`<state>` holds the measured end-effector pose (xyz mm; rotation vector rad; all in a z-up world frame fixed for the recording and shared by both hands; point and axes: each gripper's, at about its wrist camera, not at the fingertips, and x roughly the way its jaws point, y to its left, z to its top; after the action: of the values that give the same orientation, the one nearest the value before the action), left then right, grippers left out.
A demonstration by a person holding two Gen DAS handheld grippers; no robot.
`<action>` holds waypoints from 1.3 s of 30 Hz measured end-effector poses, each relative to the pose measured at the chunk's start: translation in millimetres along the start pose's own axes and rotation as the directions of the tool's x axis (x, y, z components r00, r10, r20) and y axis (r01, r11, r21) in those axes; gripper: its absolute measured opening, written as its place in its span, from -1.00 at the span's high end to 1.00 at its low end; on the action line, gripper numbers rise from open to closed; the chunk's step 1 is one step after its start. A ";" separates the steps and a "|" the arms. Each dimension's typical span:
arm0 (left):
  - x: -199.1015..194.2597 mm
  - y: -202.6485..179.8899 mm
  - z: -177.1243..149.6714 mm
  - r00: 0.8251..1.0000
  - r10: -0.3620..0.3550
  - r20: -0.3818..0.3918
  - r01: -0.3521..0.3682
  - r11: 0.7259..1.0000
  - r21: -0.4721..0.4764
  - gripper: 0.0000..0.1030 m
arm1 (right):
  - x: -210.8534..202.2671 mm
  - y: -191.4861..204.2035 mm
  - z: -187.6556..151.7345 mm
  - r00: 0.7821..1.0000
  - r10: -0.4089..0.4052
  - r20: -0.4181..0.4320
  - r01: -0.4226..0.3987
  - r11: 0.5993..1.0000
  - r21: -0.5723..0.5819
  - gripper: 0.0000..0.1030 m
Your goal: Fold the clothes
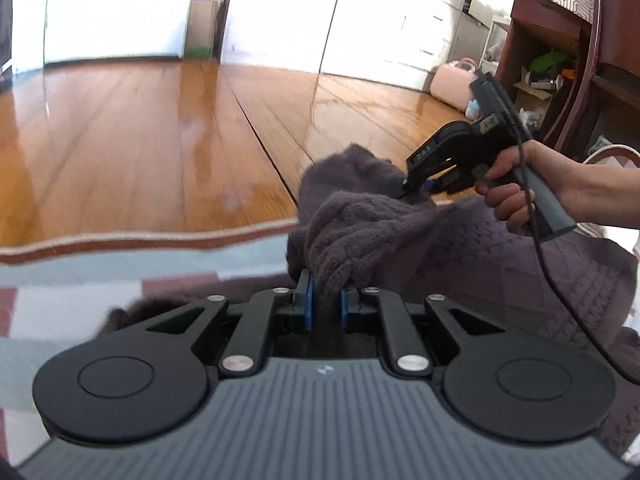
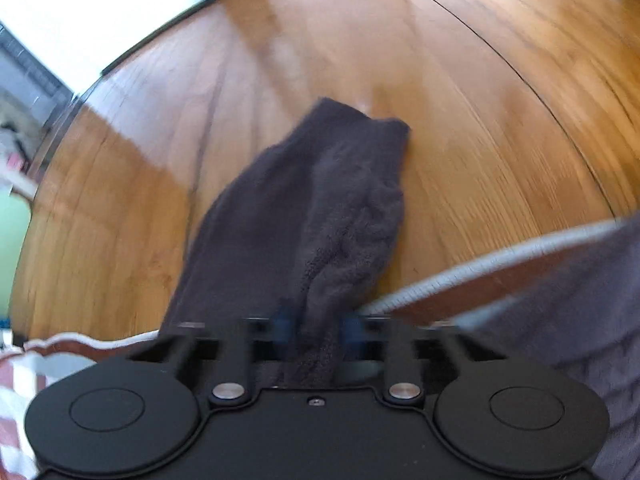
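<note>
A dark grey-purple cable-knit sweater [image 1: 500, 264] lies on a checked blanket [image 1: 80, 320]. My left gripper [image 1: 326, 304] is shut on a thick fold of its knit, the fabric squeezed between the blue pads. Farther off to the right, a hand holds my right gripper [image 1: 414, 190], whose tips bite into another part of the sweater. In the right wrist view the right gripper [image 2: 316, 330] is shut on a sleeve-like length of the sweater [image 2: 320, 208] that hangs out over the wooden floor [image 2: 480, 120].
The blanket's scalloped edge [image 1: 160, 238] borders a glossy wooden floor [image 1: 160, 128]. A dark wooden shelf unit [image 1: 560, 40] with clutter stands at the far right, a pale pink bag [image 1: 452, 84] beside it. White doors and walls line the back.
</note>
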<state>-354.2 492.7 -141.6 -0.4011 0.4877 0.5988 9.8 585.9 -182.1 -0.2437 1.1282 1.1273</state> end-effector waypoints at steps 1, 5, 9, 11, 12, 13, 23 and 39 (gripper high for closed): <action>-2.5 1.4 -1.1 1.000 0.009 0.008 -0.008 1.000 -0.016 0.78 | -10.6 6.9 0.6 0.998 0.002 0.062 0.001 0.999 -0.039 0.69; -4.8 -1.5 -6.4 0.999 0.045 -0.006 -0.045 0.999 -0.022 0.78 | -77.9 28.0 -1.4 0.949 0.057 0.310 -0.013 0.990 -0.144 0.73; -0.7 -8.0 0.4 0.996 0.087 0.034 -0.088 0.995 0.047 0.78 | -148.3 27.1 -9.4 0.891 0.106 0.442 -0.057 0.991 -0.123 0.74; 0.5 -8.1 4.5 0.996 0.068 0.054 -0.070 0.997 0.041 0.78 | -179.3 22.5 -20.4 0.856 0.078 0.511 -0.009 0.991 -0.136 0.75; 0.3 -10.0 6.6 0.997 0.054 0.062 -0.057 0.997 0.043 0.78 | -193.9 20.2 -26.0 0.839 0.057 0.541 0.022 0.990 -0.138 0.75; -0.1 -12.6 9.0 0.997 0.042 0.070 -0.046 0.998 0.050 0.78 | -207.1 17.8 -31.7 0.824 0.037 0.566 0.049 0.989 -0.136 0.75; 46.2 -43.2 104.7 0.963 0.225 0.146 -0.257 0.932 0.256 0.84 | -251.9 6.1 26.0 0.838 -0.217 0.500 0.324 0.936 -0.137 0.73; 30.8 104.3 12.3 0.931 0.240 -0.275 -0.292 0.942 -0.166 -0.10 | -135.6 -124.9 -35.5 0.911 -0.326 0.253 0.371 0.915 -0.159 -0.43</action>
<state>-392.6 591.0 -170.7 -0.6168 0.7347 0.8731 92.4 424.4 -133.7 -0.4513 0.7335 0.9199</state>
